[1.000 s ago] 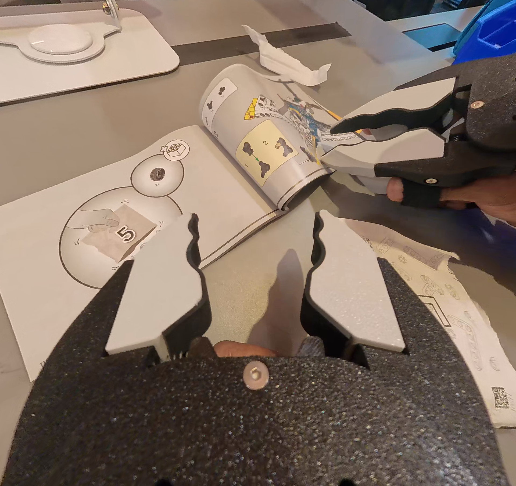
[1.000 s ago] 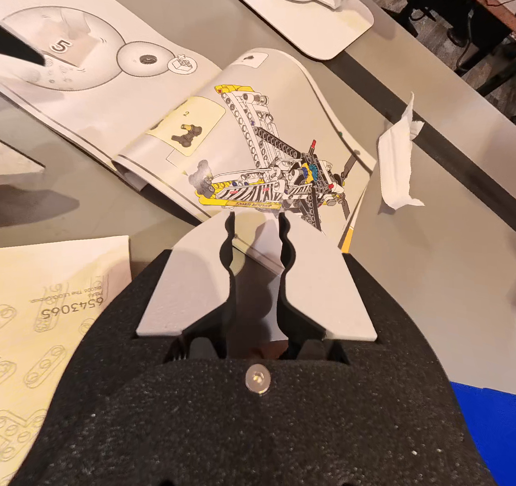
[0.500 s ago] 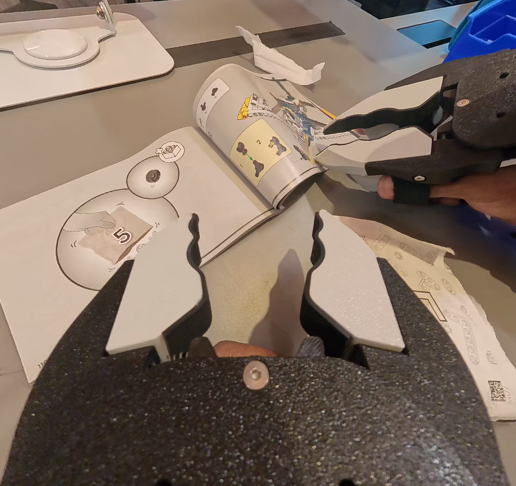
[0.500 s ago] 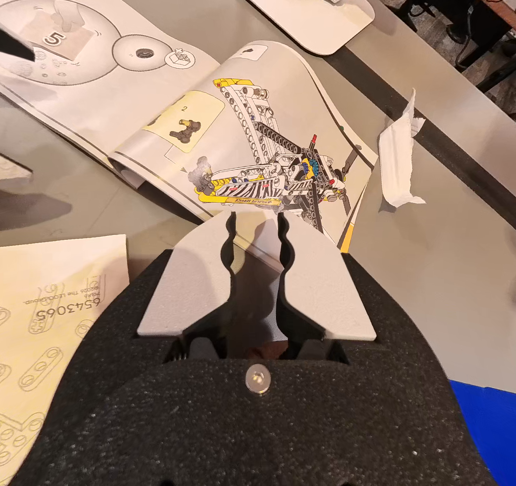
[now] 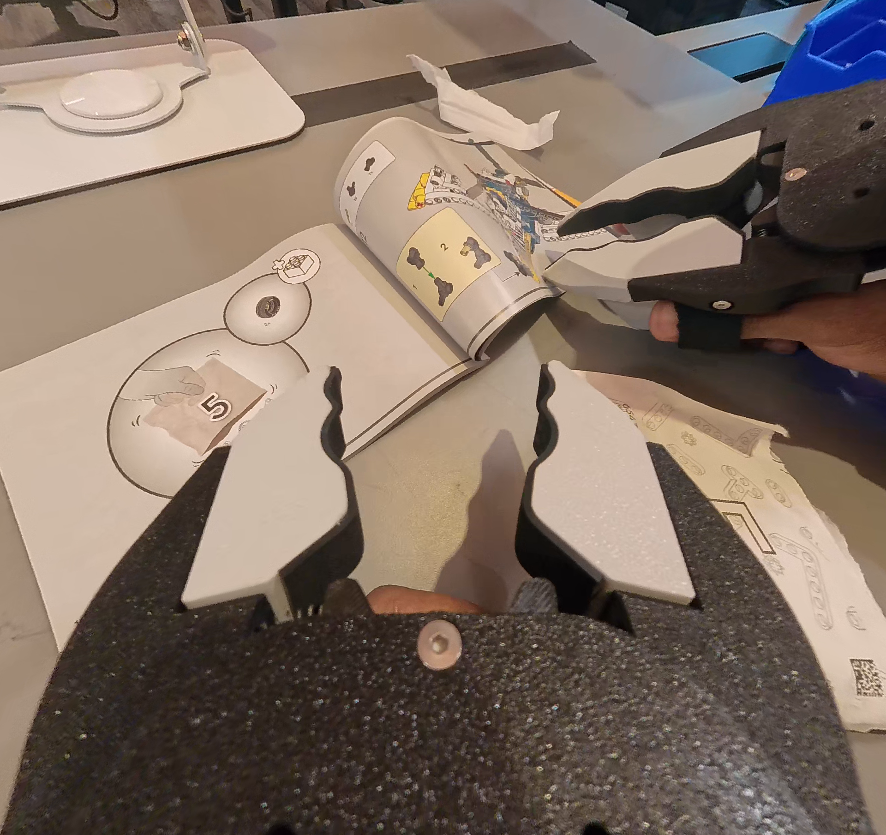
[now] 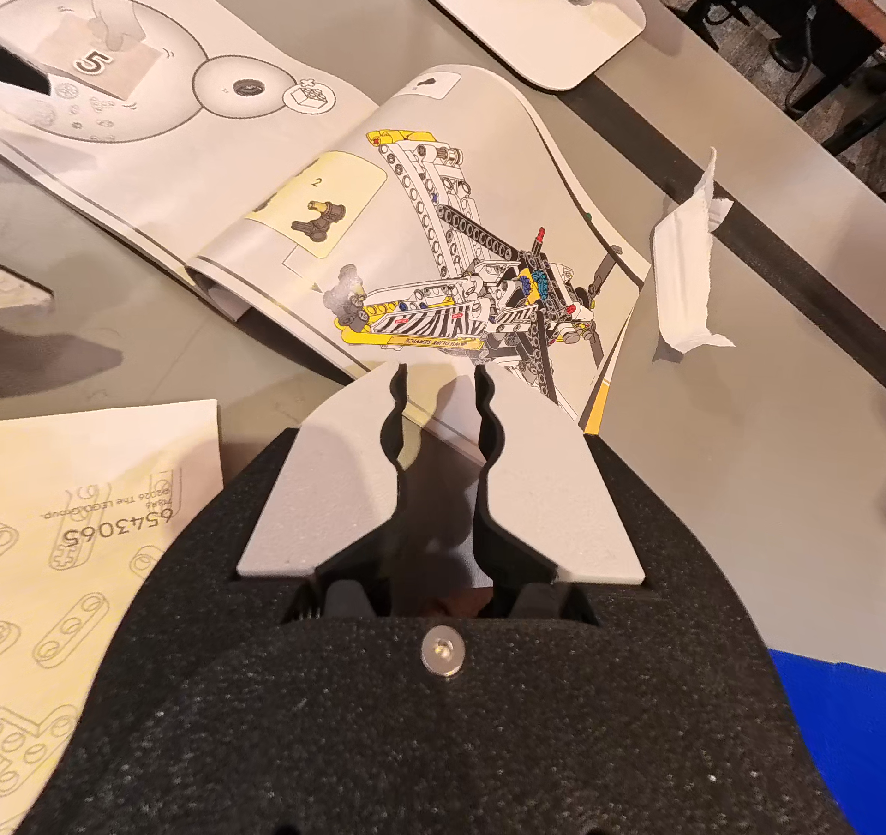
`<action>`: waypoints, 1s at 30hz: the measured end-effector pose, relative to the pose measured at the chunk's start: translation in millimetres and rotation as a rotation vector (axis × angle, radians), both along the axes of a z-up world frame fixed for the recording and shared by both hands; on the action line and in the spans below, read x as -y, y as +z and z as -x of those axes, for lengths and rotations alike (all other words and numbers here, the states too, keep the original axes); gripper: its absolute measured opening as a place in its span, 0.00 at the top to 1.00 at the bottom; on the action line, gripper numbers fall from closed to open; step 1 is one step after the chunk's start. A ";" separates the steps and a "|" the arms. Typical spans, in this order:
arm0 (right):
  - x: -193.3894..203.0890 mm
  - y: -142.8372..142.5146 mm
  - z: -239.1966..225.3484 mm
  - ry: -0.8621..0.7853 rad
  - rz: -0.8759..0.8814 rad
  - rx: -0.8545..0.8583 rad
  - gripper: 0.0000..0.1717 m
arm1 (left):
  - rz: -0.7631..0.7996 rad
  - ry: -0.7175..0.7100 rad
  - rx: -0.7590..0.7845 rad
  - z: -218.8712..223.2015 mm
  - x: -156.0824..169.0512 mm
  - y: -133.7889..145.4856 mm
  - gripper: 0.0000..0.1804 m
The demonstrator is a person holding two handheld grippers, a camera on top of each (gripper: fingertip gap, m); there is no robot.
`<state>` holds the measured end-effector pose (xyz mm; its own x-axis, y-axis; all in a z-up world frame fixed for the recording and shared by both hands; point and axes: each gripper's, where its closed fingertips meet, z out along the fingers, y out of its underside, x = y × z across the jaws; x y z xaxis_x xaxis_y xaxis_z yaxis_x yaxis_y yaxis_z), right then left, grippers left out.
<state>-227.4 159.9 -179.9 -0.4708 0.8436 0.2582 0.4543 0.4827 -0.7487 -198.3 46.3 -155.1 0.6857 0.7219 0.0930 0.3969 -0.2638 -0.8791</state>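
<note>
The right claw (image 6: 441, 371) has edged a little toward 9 o'clock in the left wrist view. The curled page (image 5: 431, 217) of the booklet (image 5: 297, 332), whose edge runs between the claw's fingers (image 6: 350, 452), has rolled slightly further over toward the spine. Those fingers stand a touch closer together than a second ago, though a gap remains. In the right wrist view the page's top has drifted slightly toward 12 o'clock.

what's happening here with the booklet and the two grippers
A person works two handheld grippers over an open instruction booklet on a grey table. The right gripper has its fingers parted around the edge of a curled-up page, not visibly pinching it. The left gripper hangs wide open and empty above the booklet's near edge. A cream printed sheet lies nearby.
</note>
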 end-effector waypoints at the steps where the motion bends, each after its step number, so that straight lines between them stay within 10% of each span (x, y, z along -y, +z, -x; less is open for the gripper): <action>1: -0.3 0.1 -0.2 -0.002 0.002 0.001 0.84 | -0.001 0.002 0.001 0.2 0.4 -0.1 0.56; 30: -4.4 -3.2 -1.4 -0.026 -0.007 0.022 0.85 | -0.155 0.000 0.207 0.6 7.4 -5.4 0.56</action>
<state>-226.0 164.2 -183.1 -0.4542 0.8540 0.2537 0.4832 0.4755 -0.7351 -198.9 38.9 -160.5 0.6404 0.6881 0.3411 0.5727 -0.1319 -0.8091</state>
